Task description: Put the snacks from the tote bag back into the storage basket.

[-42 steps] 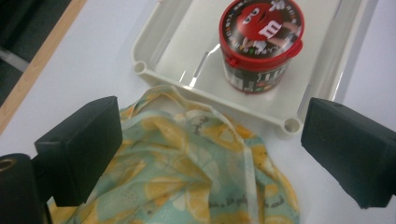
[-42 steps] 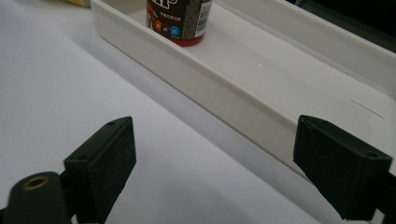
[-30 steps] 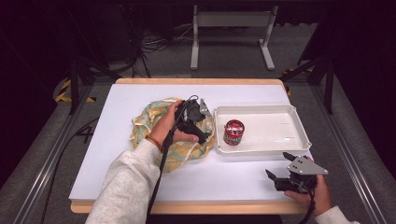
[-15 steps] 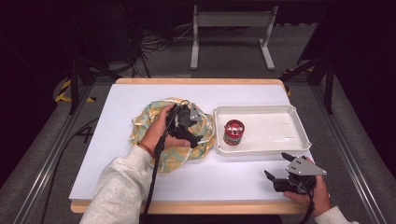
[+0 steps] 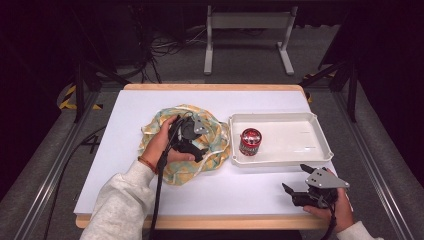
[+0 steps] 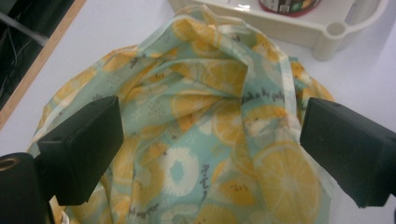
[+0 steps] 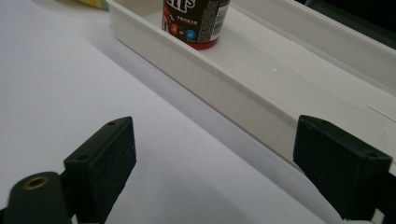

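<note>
Hovering my left claw point(image 5: 196, 150) over the crumpled lemon-print cloth bag in pale green and yellow point(image 5: 212, 145), I have its jaws standing wide apart with nothing pressed between them. In the left gripper view the fabric point(image 6: 210, 140) spreads directly beneath and ahead of both black pads, so the bag lies straight down the claw's own line of reach, not off to either side. I take the bag as my landmark. It sits on the white desk point(image 5: 125, 150), and just beside it, on the side away from my left forearm, stands the shallow white plastic tray point(image 5: 320, 150). Inside the tray, at the end nearest the bag, a short red-and-brown snack can point(image 5: 250, 141) stands upright, close to the bag but separated from it by the tray wall.

My right claw point(image 5: 295, 189) rests well apart from the bag, at the desk's near edge beyond the tray's front wall, jaws also parted and empty; its own view looks across bare desk toward the tray wall point(image 7: 224, 88) and the can point(image 7: 196, 23).

So the left hand is plainly the nearer one. My judgement: the coming move is a short drop onto a raised fold, and the ridge of gathered cloth running between the pads looks like the easiest thing to pinch.
</note>
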Demonstrator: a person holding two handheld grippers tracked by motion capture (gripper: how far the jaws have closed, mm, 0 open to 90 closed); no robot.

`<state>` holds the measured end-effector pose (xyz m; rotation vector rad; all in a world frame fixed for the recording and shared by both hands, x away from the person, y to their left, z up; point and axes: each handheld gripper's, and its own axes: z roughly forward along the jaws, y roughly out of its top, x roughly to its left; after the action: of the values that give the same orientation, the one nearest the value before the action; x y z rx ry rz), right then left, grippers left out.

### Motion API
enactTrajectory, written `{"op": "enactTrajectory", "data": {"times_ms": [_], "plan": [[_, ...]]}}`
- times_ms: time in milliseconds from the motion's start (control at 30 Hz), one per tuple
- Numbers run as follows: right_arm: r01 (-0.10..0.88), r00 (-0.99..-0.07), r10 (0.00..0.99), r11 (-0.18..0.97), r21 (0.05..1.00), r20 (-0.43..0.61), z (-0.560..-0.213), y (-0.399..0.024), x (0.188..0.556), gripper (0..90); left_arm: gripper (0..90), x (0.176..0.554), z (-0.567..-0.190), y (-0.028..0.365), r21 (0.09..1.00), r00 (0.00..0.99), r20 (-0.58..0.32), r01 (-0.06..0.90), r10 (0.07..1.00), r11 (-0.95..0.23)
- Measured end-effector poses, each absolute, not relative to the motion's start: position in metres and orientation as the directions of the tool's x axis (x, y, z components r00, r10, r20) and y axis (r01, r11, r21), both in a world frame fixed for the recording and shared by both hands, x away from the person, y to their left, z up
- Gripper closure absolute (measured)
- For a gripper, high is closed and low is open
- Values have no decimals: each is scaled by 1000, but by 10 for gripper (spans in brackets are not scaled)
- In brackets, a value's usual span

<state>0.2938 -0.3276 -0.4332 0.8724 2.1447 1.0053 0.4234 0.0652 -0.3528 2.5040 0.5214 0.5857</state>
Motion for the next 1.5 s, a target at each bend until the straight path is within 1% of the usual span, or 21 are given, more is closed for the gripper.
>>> {"op": "enactTrajectory", "data": {"times_ms": [133, 333, 533, 867, 967, 1233, 1300, 1500], "plan": [[304, -599, 763, 497, 813, -242, -434, -327, 294, 138, 68, 423, -356, 75, 561, 828, 290, 259, 480, -786], [303, -599, 762, 499, 812, -245, -434, -327, 295, 138, 70, 422, -362, 90, 563, 809, 303, 276, 504, -779], [304, -599, 763, 498, 812, -243, -434, -328, 295, 138, 71, 421, -368, 103, 570, 800, 289, 298, 526, -766], [303, -604, 760, 496, 814, -238, -434, -327, 295, 140, 66, 414, -371, 125, 587, 787, 285, 308, 548, -748], [304, -605, 759, 498, 812, -239, -435, -327, 295, 140, 64, 412, -372, 131, 573, 788, 291, 311, 542, -759], [297, -610, 754, 504, 811, -244, -435, -325, 296, 139, 64, 408, -376, 150, 613, 767, 284, 316, 575, -724], [297, -611, 753, 505, 811, -245, -434, -325, 296, 139, 65, 407, -376, 152, 614, 759, 295, 315, 580, -724], [296, -612, 752, 504, 811, -244, -434, -325, 296, 139, 65, 401, -379, 170, 625, 743, 289, 331, 604, -707]]}}
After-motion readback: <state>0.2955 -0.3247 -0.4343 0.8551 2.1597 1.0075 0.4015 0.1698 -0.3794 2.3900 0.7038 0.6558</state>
